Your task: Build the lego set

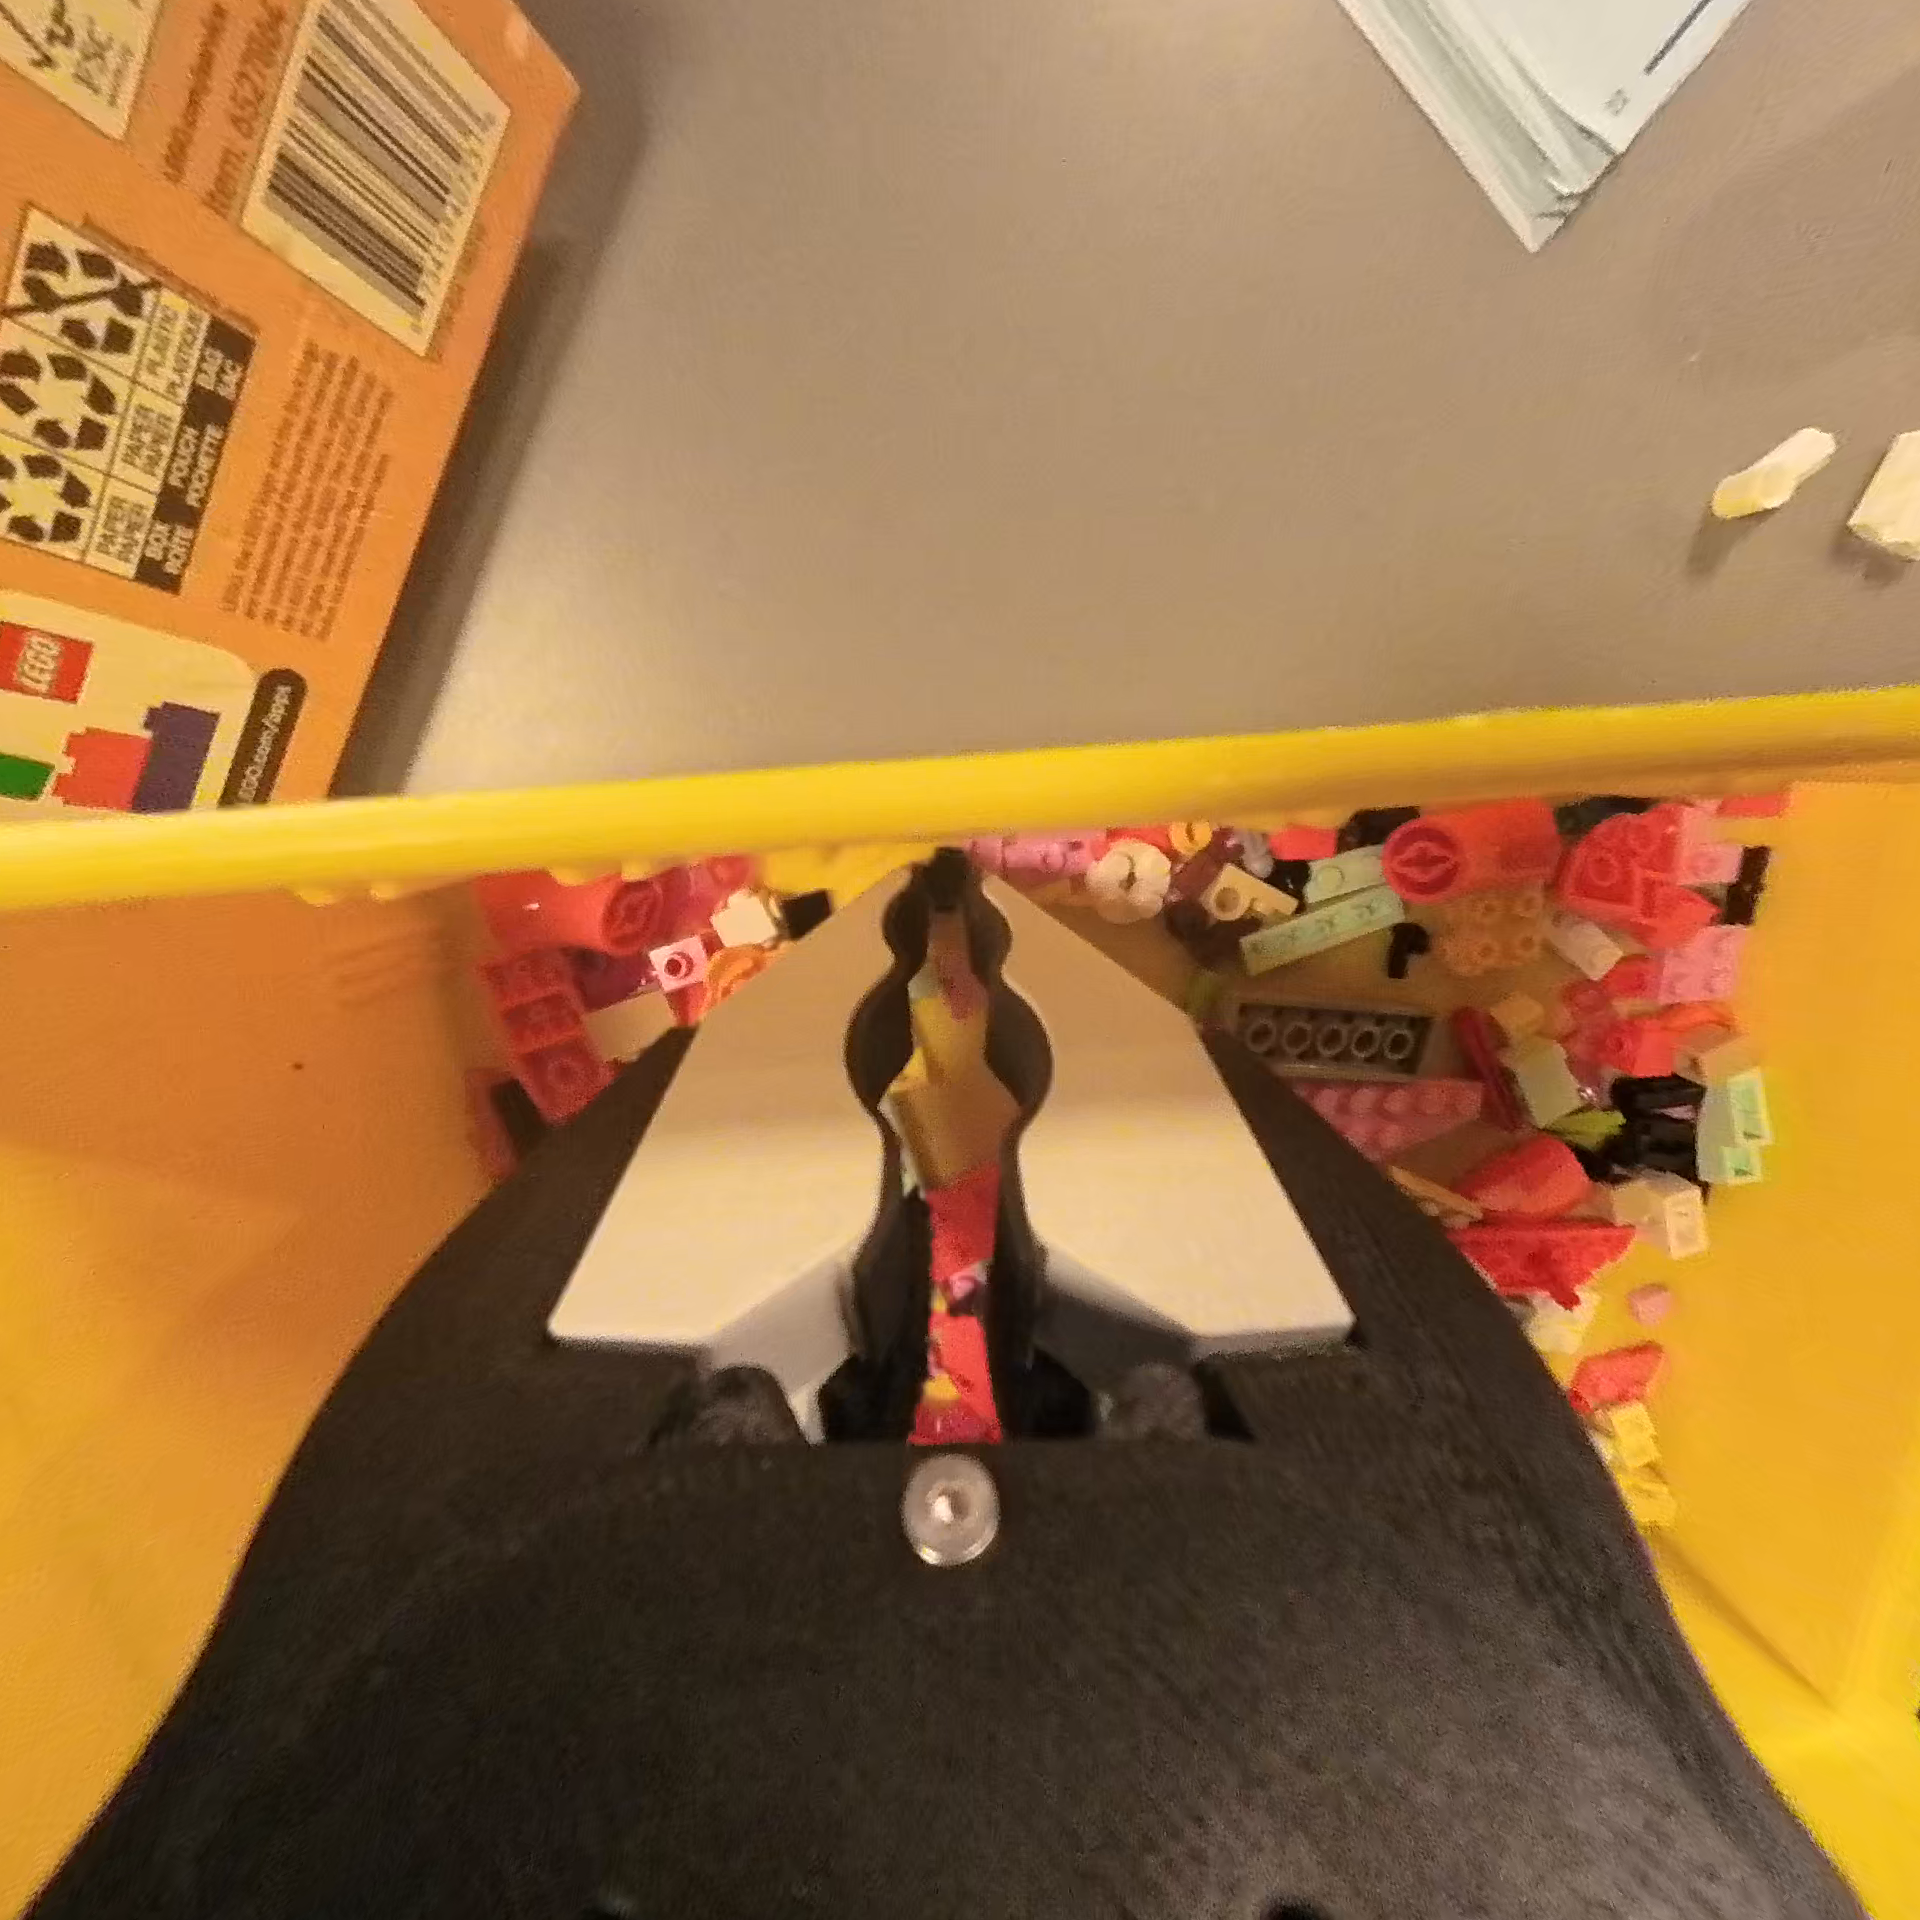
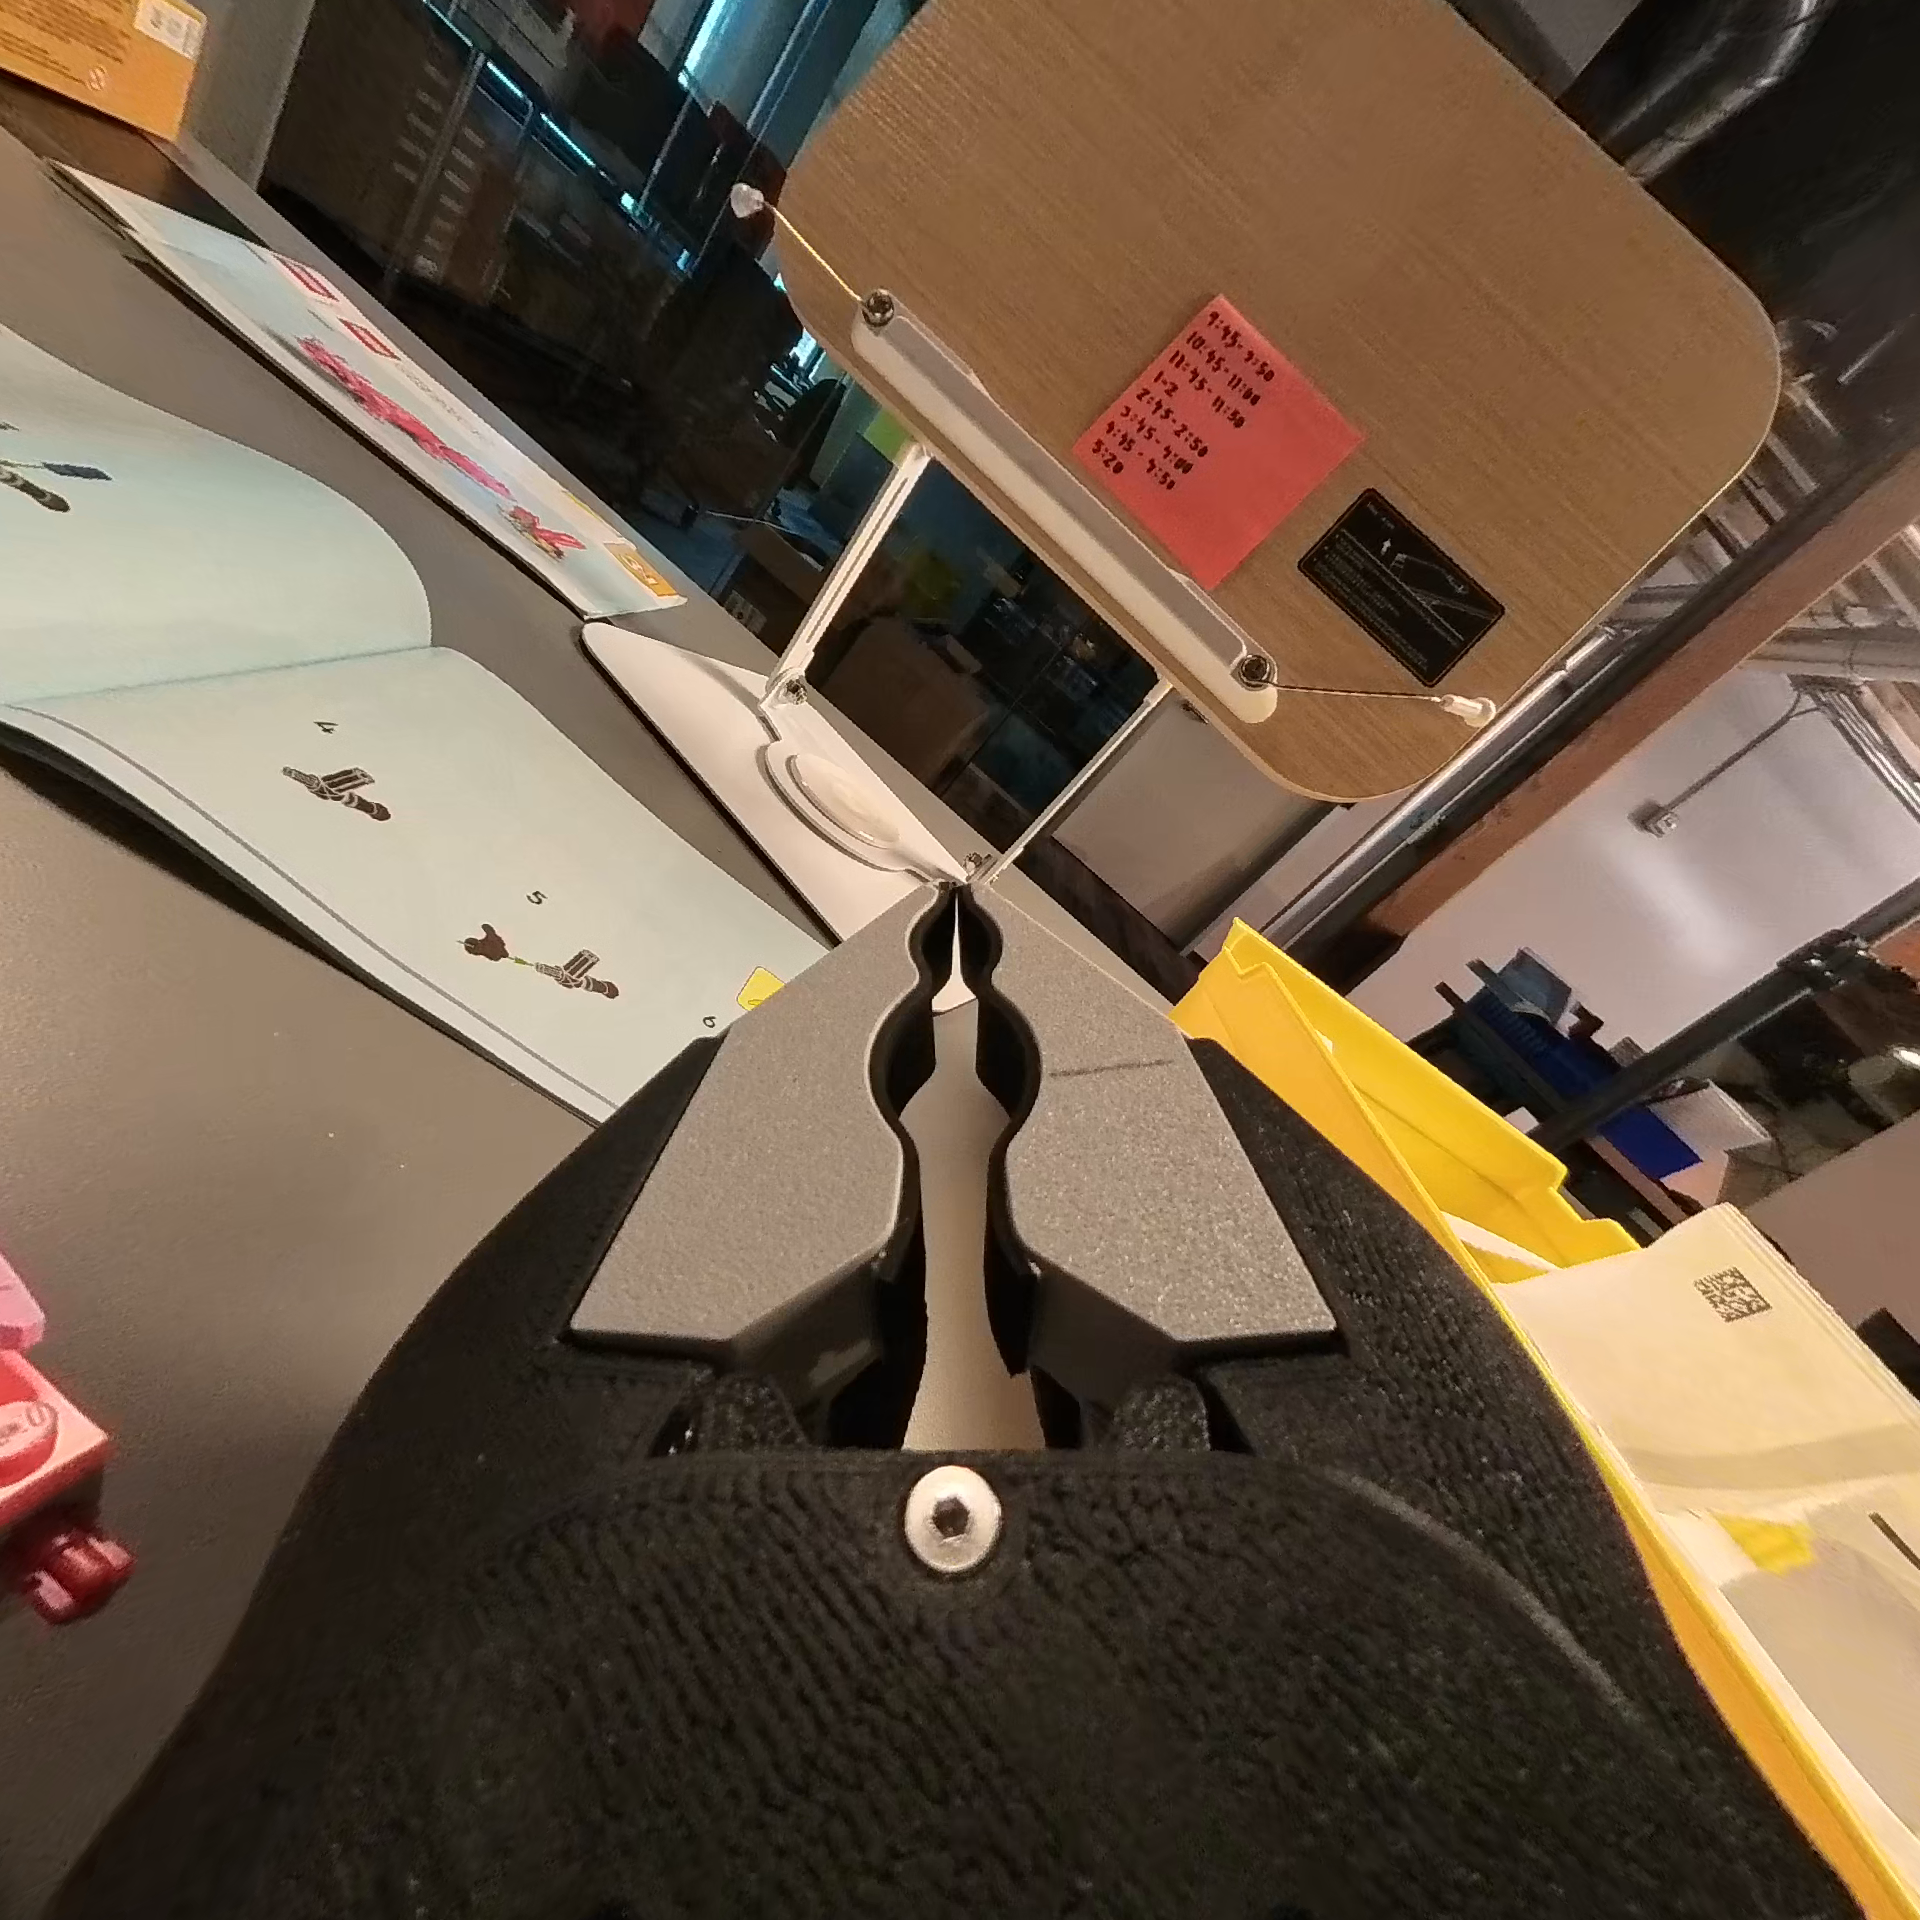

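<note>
1. The dark grey tabletop (image 2: 208,1195) carries everything here; beyond it lies a dim workshop room with shelving and pipework, and a wooden panel on a white stand (image 2: 1278,343) bearing a red sticky note.
2. A yellow bin (image 1: 935,800) sits at the tabletop's near side, its walls keeping a loose heap of small building bricks (image 1: 1507,997), mostly red, pink and black, from scattering.
3. An orange cardboard box (image 1: 239,395) lies flat just left of the bin; an open instruction booklet (image 2: 343,790) lies spread flat on the tabletop, pages up for reading.
4. My left claw (image 1: 948,868) reaches down inside the bin, its tips drawn nearly together on a small dark piece (image 1: 948,864) against the far wall; what kind of piece, I cannot tell.
5. My right claw (image 2: 956,904) hangs low over the tabletop beside the bin, tips pressed together with nothing between them.
6. Two pale bricks (image 1: 1771,486) lie apart on the tabletop beyond the bin.
</note>
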Action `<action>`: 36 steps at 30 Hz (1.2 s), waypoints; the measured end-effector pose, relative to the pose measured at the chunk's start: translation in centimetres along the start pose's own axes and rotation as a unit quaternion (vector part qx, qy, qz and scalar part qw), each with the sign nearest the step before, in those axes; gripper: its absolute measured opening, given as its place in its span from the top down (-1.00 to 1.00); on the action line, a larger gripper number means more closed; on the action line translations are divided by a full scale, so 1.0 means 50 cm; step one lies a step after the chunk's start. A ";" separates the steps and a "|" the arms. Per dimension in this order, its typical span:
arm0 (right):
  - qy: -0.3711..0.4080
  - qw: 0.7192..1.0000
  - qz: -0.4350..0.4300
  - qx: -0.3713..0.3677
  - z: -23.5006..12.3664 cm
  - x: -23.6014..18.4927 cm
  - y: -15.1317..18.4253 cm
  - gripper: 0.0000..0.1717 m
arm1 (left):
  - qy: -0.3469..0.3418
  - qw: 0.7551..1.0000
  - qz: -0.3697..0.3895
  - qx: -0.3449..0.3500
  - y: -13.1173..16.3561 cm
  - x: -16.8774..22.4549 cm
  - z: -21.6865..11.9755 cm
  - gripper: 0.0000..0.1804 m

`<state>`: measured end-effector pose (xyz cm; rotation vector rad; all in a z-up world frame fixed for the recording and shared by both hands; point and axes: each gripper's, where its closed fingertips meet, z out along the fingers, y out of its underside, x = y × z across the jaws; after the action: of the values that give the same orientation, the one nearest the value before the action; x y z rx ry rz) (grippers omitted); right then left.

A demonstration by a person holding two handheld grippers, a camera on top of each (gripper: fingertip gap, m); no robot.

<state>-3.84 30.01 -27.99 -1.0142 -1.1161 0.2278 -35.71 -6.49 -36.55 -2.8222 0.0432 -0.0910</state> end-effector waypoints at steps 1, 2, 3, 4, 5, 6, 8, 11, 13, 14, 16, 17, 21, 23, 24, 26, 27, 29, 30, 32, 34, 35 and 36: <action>0.000 1.000 0.000 0.000 0.000 0.000 0.000 1.00 | -0.002 1.000 0.003 -0.002 0.003 -0.001 -0.001 0.94; 0.001 1.000 0.001 0.000 0.000 0.001 0.000 1.00 | -0.006 1.000 0.010 -0.003 0.007 -0.002 -0.004 0.94; 0.002 1.000 0.002 0.001 0.000 0.002 0.000 1.00 | -0.010 1.000 0.016 0.002 0.008 -0.002 -0.011 0.94; 0.002 1.000 0.003 0.001 0.000 0.002 0.000 1.00 | -0.012 1.000 0.020 0.013 0.004 -0.001 -0.021 0.94; 0.003 1.000 0.004 0.001 0.000 0.003 0.000 1.00 | -0.012 0.999 0.024 0.029 -0.003 0.004 -0.035 0.94; 0.003 1.000 0.005 0.001 0.000 0.004 0.000 1.00 | -0.016 0.998 0.027 0.049 -0.013 0.009 -0.055 0.94; 0.004 1.000 0.005 0.001 0.000 0.004 0.000 1.00 | -0.035 0.994 0.033 0.101 -0.043 0.024 -0.111 0.94; 0.004 1.000 0.007 0.002 0.000 0.005 -0.001 1.00 | -0.083 0.978 0.069 0.176 -0.100 0.078 -0.225 0.94; 0.004 1.000 0.010 0.004 0.000 0.005 -0.002 1.00 | -0.096 0.967 0.091 0.219 -0.141 0.140 -0.294 0.94; 0.004 1.000 0.011 0.004 0.000 0.005 -0.002 1.00 | -0.085 0.963 0.097 0.237 -0.160 0.181 -0.314 0.94; 0.004 1.000 0.013 0.006 -0.001 0.006 -0.003 1.00 | -0.051 0.963 0.111 0.240 -0.187 0.264 -0.314 0.94; 0.003 1.000 0.015 0.008 -0.001 0.006 -0.004 1.00 | -0.030 0.963 0.126 0.236 -0.198 0.309 -0.299 0.94; 0.004 1.000 0.021 0.011 -0.003 0.009 -0.005 1.00 | 0.120 0.956 0.191 0.189 -0.227 0.511 -0.175 0.94; 0.004 1.000 0.023 0.013 -0.003 0.010 -0.006 1.00 | 0.125 0.958 0.211 0.146 -0.230 0.557 -0.092 0.94; 0.004 1.000 0.024 0.013 -0.004 0.010 -0.006 1.00 | 0.122 0.960 0.217 0.131 -0.233 0.572 -0.056 0.94; 0.004 1.000 0.026 0.015 -0.004 0.011 -0.007 1.00 | 0.165 0.959 0.198 0.117 -0.240 0.619 -0.003 0.94; 0.004 1.000 0.027 0.015 -0.004 0.011 -0.007 1.00 | 0.194 0.958 0.179 0.113 -0.246 0.644 0.014 0.94; 0.004 0.999 0.028 0.015 -0.005 0.012 -0.007 1.00 | 0.154 0.968 0.168 0.106 -0.260 0.632 0.060 0.94; 0.004 0.999 0.029 0.016 -0.005 0.012 -0.007 1.00 | 0.116 0.974 0.164 0.106 -0.267 0.612 0.080 0.94; 0.004 0.999 0.030 0.017 -0.005 0.012 -0.008 1.00 | 0.076 0.981 0.141 0.110 -0.277 0.581 0.107 0.94; 0.004 0.999 0.030 0.017 -0.005 0.012 -0.008 1.00 | 0.069 0.986 0.108 0.107 -0.275 0.563 0.129 0.94; 0.003 0.999 0.030 0.017 -0.006 0.011 -0.008 1.00 | 0.067 0.987 0.098 0.106 -0.271 0.557 0.137 0.93; 0.002 0.999 0.029 0.017 -0.005 0.011 -0.008 1.00 | 0.066 0.986 0.088 0.122 -0.277 0.555 0.134 0.94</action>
<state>-3.50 29.94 -27.35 -1.0166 -1.0763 0.2899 -7.29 7.62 -36.99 -2.5507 0.2893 -0.2272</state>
